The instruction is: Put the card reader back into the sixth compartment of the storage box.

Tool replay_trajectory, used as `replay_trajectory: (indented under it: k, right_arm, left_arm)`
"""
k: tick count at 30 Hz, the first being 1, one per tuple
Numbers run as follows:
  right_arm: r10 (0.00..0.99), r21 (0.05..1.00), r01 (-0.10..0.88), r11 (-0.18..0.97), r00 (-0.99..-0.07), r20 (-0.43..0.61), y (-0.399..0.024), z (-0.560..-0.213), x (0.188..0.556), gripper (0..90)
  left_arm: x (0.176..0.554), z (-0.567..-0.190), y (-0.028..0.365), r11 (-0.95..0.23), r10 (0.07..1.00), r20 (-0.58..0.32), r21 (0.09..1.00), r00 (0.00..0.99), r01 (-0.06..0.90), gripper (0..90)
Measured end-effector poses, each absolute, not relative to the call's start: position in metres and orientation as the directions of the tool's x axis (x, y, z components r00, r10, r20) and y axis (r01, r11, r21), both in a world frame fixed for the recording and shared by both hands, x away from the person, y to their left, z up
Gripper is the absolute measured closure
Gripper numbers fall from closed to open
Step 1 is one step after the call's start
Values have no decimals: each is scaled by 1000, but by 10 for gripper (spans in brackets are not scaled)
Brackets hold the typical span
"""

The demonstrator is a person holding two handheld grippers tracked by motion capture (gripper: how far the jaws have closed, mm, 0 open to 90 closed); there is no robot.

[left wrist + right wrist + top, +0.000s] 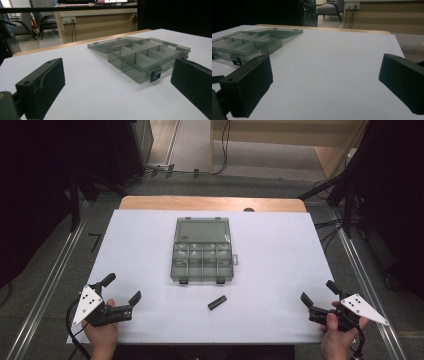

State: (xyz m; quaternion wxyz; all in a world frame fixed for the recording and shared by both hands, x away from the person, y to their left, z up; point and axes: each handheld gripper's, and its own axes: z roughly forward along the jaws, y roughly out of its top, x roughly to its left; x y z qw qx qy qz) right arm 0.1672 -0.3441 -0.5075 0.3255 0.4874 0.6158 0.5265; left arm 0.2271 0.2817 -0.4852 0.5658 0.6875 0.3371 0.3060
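Observation:
A grey see-through compartment box (202, 255) lies open in the middle of the white table (280, 255), its lid folded flat to the far side. A small black bar (217, 302) lies just in front of the box. My left gripper (123, 287) rests open near the front left corner, well apart from both. My right gripper (318, 291) rests open near the front right edge. In the left gripper view the box (147, 58) lies ahead and right of the open gripper (117, 72). In the right gripper view the box (249, 43) is far left, and the gripper (325, 72) holds nothing.
A wooden edge (210, 202) borders the table's far side. Metal rails (55, 275) run along the floor on both sides, with black stands and cables (335, 227) at the far right. A wooden bench (100, 23) and chairs stand beyond.

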Motion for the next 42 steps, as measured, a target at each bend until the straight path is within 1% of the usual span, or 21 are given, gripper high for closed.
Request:
replay_trajectory:
  k: [3,8,9,11,12,13,16,17,21,24,27,34,42]
  right_arm:
    - [934,968,249,-32,-337,118,-343,-503,167,0]
    - [925,965,262,8,-369,93,-338,-496,168,0]
    - [910,962,271,27,-405,88,-333,-493,171,0]
    - [892,960,277,43,-443,87,-330,-490,174,0]
    - [892,960,277,43,-443,87,-330,-490,174,0]
    - [875,957,284,61,-476,85,-325,-487,177,0]
    - [866,957,282,69,-493,83,-320,-483,179,0]
    - [854,957,275,91,-516,68,-315,-479,182,0]
    - [833,954,272,127,-552,47,-304,-473,188,0]
    - [827,951,277,138,-560,43,-298,-470,192,0]
    - [803,946,280,164,-595,37,-287,-467,201,0]
    - [767,938,282,200,-641,29,-269,-461,214,0]
    - [744,929,288,232,-667,21,-258,-458,223,0]
  left_arm:
    - [227,-485,282,-136,810,43,984,585,116,0]
    - [225,-485,282,-138,808,50,985,587,106,0]
    - [225,-485,281,-139,809,51,985,586,106,0]
    - [225,-486,281,-140,810,52,984,584,106,0]
    - [225,-486,281,-140,810,52,984,584,106,0]
    - [225,-486,281,-144,810,55,984,583,107,0]
    - [225,-486,280,-146,810,56,983,584,107,0]
    - [226,-486,280,-147,810,57,983,584,108,0]
    - [225,-486,280,-149,810,58,983,583,109,0]
    - [225,-486,280,-149,810,59,983,584,108,0]
    - [225,-486,280,-149,809,58,983,585,109,0]
    - [226,-486,280,-150,809,58,983,584,110,0]
    - [226,-486,280,-150,809,58,983,585,110,0]
